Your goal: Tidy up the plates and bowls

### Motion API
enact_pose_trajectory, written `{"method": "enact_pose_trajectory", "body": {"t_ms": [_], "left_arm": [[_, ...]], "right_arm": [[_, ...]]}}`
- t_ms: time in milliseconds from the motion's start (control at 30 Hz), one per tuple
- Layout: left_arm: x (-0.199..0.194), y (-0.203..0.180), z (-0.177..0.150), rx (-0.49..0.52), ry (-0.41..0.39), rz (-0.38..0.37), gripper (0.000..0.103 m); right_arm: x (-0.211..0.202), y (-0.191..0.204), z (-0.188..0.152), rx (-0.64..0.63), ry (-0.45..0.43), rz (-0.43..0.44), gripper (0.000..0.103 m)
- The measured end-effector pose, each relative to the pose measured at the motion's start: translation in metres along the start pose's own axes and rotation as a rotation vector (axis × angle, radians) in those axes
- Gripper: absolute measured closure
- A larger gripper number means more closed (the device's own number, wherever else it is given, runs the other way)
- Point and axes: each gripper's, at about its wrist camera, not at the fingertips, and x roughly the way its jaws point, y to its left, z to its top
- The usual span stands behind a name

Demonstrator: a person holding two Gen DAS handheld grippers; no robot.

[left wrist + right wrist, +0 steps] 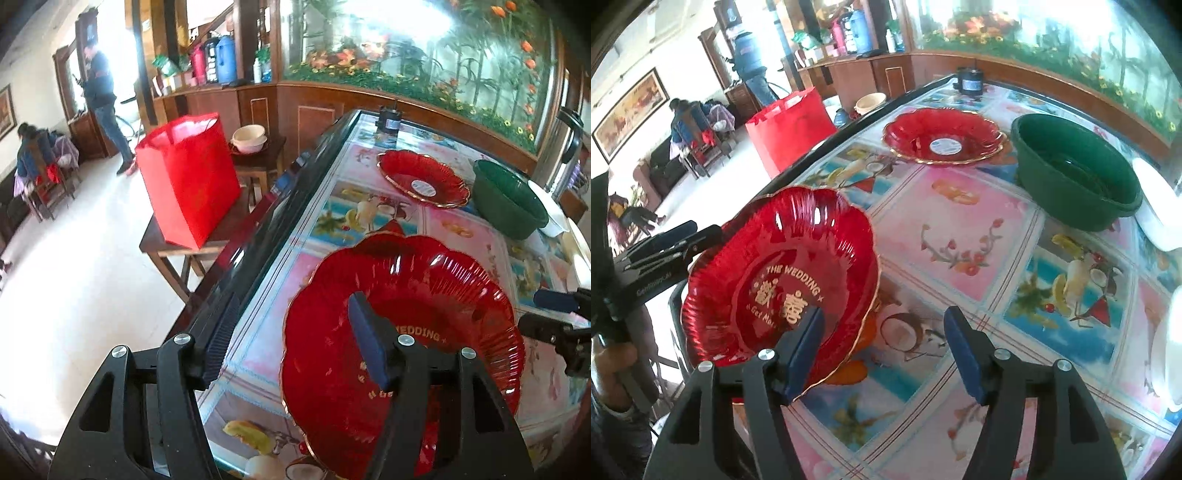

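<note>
A red scalloped plate with gold lettering (436,310) (798,266) is tilted above the patterned table (960,236) near its left edge. My left gripper (291,336) stands wide open at the plate's left rim; its right finger (369,339) lies over the plate. In the right wrist view the left gripper (679,236) touches the plate's far-left rim. My right gripper (886,354) is open, its left finger (805,354) against the plate's near rim. A second red plate (423,179) (943,134) lies flat farther back. A green bowl (509,201) (1075,173) sits beside it.
White dishes (1156,206) lie at the table's right edge. A black device (969,81) stands at the far end. A red bag (188,181) sits on a wooden stool left of the table, with cream bowls (249,138) behind. People are in the background.
</note>
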Motion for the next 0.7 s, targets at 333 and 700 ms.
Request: {"method": "enact_pose_trajectory", "body": {"t_ms": [333, 700], "left_arm": [[0.011, -0.009, 0.037, 0.028, -0.022, -0.037, 0.041], [0.056, -0.018, 0.104, 0.071, 0.008, -0.132, 0.041]], "right_arm": [[0.000, -0.016, 0.020, 0.027, -0.007, -0.003, 0.034], [0.033, -0.042, 0.064, 0.111, 0.000, 0.028, 0.034]]}}
